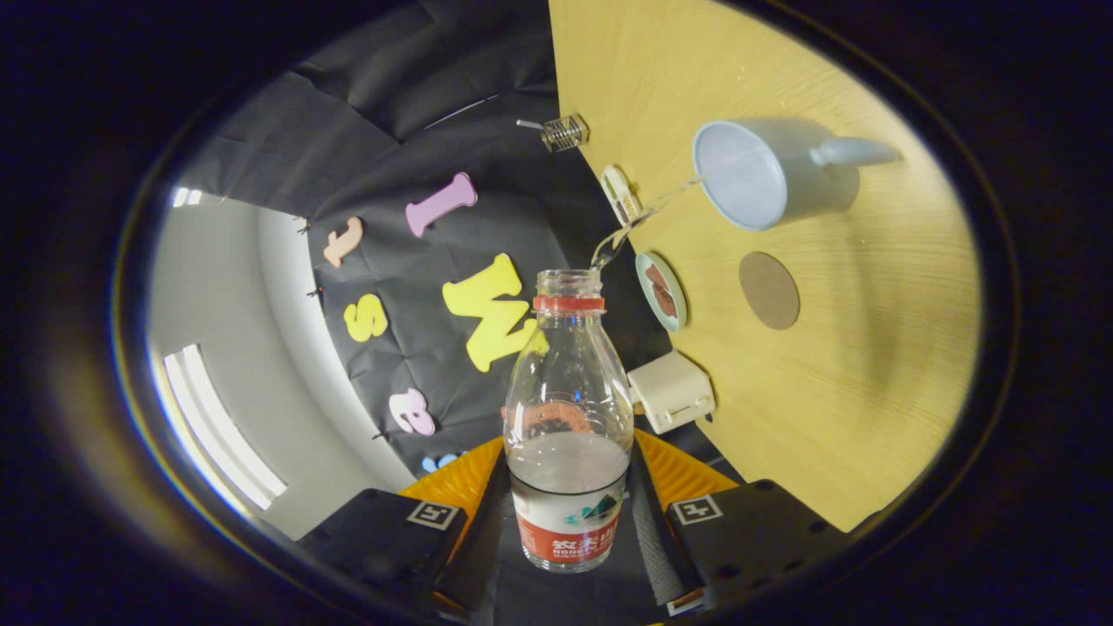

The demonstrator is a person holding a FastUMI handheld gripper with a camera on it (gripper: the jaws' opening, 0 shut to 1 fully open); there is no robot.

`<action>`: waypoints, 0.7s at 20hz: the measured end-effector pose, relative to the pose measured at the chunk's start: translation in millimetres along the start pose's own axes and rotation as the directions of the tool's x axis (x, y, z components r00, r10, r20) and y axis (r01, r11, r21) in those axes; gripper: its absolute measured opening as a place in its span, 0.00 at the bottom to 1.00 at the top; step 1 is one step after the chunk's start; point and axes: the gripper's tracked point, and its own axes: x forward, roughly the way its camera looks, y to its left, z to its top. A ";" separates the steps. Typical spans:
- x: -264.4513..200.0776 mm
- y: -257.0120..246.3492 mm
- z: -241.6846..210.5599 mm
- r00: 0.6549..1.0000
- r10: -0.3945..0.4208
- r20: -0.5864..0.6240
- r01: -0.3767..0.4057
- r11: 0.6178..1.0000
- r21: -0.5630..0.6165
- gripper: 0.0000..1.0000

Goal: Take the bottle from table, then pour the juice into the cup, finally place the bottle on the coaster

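- Now I hold the bottle (pixel 569 417) between the two fingers of the gripper (pixel 569 522); both fingers press on its lower body, at the label band, so the tongs are closed on it
- From the fingers the bottle points to 12 o'clock, its open mouth with the red ring is far ahead, and a thin stream of liquid (pixel 639 219) leaves the mouth toward 1 o'clock and reaches the rim of the cup (pixel 765 174)
- I judge that the pouring step is in progress; the liquid that remains sits in the lower part of the bottle, close to my fingers
- For handling, I think the bottle is thin clear plastic: light, a little soft under pressure and smooth, so it may slip or dent; the label band where I grip seems the best place to hold
- With less liquid inside it becomes lighter, I believe, and easier to turn back
- At 2 o'clock from the bottle mouth is the round brown coaster (pixel 769 289), lying flat on the wooden table (pixel 869 391), near the cup but not touching it
- On the table edge I see a small round dish (pixel 661 291) and a pale box (pixel 671 391)
- Behind the table hangs the black cloth wall (pixel 391 130) of the booth, and beyond it a pale room wall with bright light strips
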 end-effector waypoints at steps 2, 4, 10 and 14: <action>-0.5 4.5 -2.0 1.000 0.002 -0.003 -0.002 1.000 0.011 0.74; 0.2 7.3 -2.7 1.000 0.006 -0.002 -0.006 1.000 0.029 0.74; 2.5 19.1 -5.3 1.000 0.024 -0.009 -0.023 0.996 0.083 0.74; 1.8 26.1 -5.1 0.999 0.042 -0.015 -0.040 0.991 0.130 0.74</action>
